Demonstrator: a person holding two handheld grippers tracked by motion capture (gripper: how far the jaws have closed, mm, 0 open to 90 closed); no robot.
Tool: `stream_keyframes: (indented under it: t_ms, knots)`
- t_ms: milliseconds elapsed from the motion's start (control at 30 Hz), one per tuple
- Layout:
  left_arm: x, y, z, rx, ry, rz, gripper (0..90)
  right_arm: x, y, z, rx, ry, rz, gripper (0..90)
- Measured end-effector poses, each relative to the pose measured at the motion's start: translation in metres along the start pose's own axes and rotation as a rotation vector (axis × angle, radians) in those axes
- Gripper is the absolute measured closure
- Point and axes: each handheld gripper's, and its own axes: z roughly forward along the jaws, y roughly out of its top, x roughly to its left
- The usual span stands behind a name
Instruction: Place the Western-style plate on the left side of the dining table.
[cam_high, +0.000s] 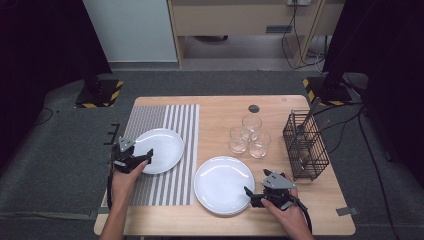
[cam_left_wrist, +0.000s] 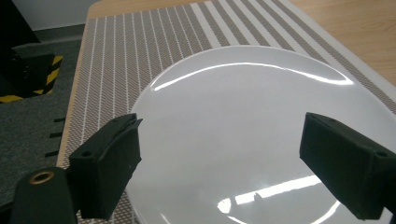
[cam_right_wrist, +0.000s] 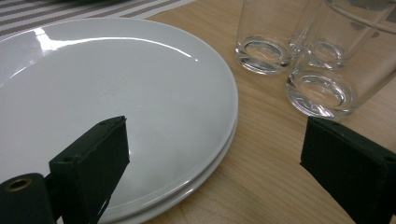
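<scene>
A white plate (cam_high: 162, 145) lies on a striped placemat (cam_high: 175, 120) at the left of the wooden table. My left gripper (cam_high: 146, 158) hovers at this plate's near-left rim. In the left gripper view its jaws stand wide apart over the plate (cam_left_wrist: 243, 116), and my left gripper (cam_left_wrist: 219, 158) is open with nothing pressed between the pads. A stack of two white plates (cam_high: 220, 182) sits at the front centre. My right gripper (cam_high: 251, 196) is open at that stack's right rim. In the right gripper view the stack's edge (cam_right_wrist: 140, 93) passes between the jaws of my right gripper (cam_right_wrist: 215, 163), untouched.
Three clear glasses (cam_high: 248, 135) stand behind the stack and show close in the right gripper view (cam_right_wrist: 322, 88). A black wire basket (cam_high: 306, 146) holding utensils stands at the right edge. A small dark disc (cam_high: 254, 108) lies near the far edge.
</scene>
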Motion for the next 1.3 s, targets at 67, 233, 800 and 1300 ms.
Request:
stream_keyframes:
  t_ms: [67,233,800,1300]
  knots:
    - [-0.006,-0.003,-0.002,0.004,-0.009,0.007,11.3,0.0,0.0,0.001,0.003,-0.001,0.006,7.8]
    - [-0.019,-0.008,-0.005,0.008,-0.027,0.024,10.0,0.003,0.001,0.002,0.007,0.004,-0.001,7.8]
    - [-0.031,-0.008,-0.004,0.011,-0.035,0.062,9.5,0.001,0.002,-0.002,0.004,0.001,0.0,7.4]
    - [-0.035,-0.006,-0.004,-0.002,-0.052,0.08,9.4,-0.001,0.001,-0.004,0.003,-0.003,-0.006,5.4]
